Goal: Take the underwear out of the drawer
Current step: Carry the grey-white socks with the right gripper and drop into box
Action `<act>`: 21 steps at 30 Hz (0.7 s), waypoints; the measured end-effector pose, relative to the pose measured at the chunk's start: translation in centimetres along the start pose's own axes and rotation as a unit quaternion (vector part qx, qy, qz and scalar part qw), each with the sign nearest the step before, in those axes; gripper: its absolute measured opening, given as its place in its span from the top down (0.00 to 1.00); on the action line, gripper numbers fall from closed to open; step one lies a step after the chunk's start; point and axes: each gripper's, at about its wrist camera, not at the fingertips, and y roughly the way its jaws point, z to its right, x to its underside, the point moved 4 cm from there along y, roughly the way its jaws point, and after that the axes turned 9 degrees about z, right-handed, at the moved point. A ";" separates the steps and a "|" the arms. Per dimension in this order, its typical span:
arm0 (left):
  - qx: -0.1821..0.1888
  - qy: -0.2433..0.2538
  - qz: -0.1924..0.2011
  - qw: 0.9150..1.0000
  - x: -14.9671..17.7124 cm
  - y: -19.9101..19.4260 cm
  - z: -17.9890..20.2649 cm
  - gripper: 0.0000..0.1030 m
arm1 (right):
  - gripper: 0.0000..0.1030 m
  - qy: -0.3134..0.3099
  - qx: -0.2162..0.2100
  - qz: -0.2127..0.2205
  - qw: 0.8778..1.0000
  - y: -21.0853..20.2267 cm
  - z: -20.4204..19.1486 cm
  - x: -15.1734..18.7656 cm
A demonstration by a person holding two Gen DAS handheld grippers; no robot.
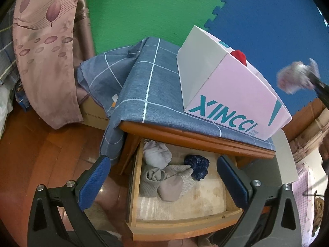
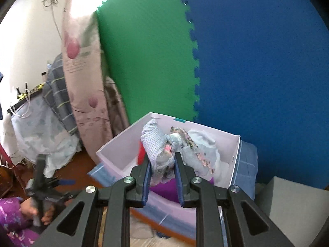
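The wooden drawer (image 1: 133,187) stands pulled open under the cloth-covered cabinet. Inside lie several rolled pieces: a pale grey one (image 1: 157,154), a dark blue one (image 1: 197,166), a beige knit one (image 1: 150,182) and a mauve one (image 1: 170,189). My left gripper (image 1: 162,177) is open, its blue pads either side of the drawer, above it. My right gripper (image 2: 161,168) is shut on a pale floral piece of underwear (image 2: 162,160), held over the pink box (image 2: 115,158), which holds more garments. That piece also shows blurred in the left wrist view (image 1: 296,78).
The pink XINCCI box (image 1: 236,94) sits on the blue checked cloth (image 1: 144,78) on the cabinet top. A floral curtain (image 1: 45,51) hangs at left over a cardboard box. Green and blue foam mats line the wall. A grey block (image 2: 292,205) is at right.
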 end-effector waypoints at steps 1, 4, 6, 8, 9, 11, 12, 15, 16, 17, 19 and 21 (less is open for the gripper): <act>0.001 0.001 -0.001 1.000 0.0 0.0 0.0 0.01 | 0.80 0.003 0.003 -0.007 1.000 1.3 0.7 0.1; 0.003 0.003 -0.004 1.000 0.0 0.2 0.1 0.01 | 0.80 0.005 0.019 -0.027 0.999 4.4 2.5 0.9; 0.004 0.005 -0.006 1.000 0.0 0.2 0.2 0.01 | 0.80 0.003 0.033 -0.038 0.999 5.9 3.3 1.4; 0.005 0.006 -0.008 1.000 0.0 0.3 0.2 0.01 | 0.80 -0.002 0.046 -0.052 0.998 7.4 4.2 1.9; 0.005 0.007 -0.009 1.000 0.1 0.3 0.2 0.01 | 0.80 -0.002 0.049 -0.058 0.997 7.9 4.4 2.1; 0.005 0.009 -0.011 1.000 0.1 0.4 0.3 0.01 | 0.80 -0.003 0.053 -0.080 0.995 9.2 4.9 2.9; 0.005 0.010 -0.012 1.000 0.1 0.4 0.3 0.01 | 0.80 -0.007 0.055 -0.089 0.994 9.7 4.9 3.3; 0.004 0.014 -0.014 1.000 0.2 0.5 0.5 0.01 | 0.75 -0.014 0.067 -0.102 0.992 10.4 4.8 4.3; 0.004 0.015 -0.014 1.000 0.2 0.5 0.5 0.01 | 0.73 -0.006 0.066 -0.102 0.993 10.4 4.8 4.5; 0.003 0.017 -0.014 1.000 0.2 0.5 0.5 0.01 | 0.65 0.000 0.064 -0.100 0.993 10.3 4.8 4.6; 0.002 0.018 -0.015 1.000 0.3 0.5 0.6 0.01 | 0.51 0.011 0.059 -0.091 0.994 9.7 4.7 4.6; 0.000 0.019 -0.015 1.000 0.3 0.5 0.6 0.01 | 0.40 0.014 0.060 -0.071 0.996 8.7 4.4 4.4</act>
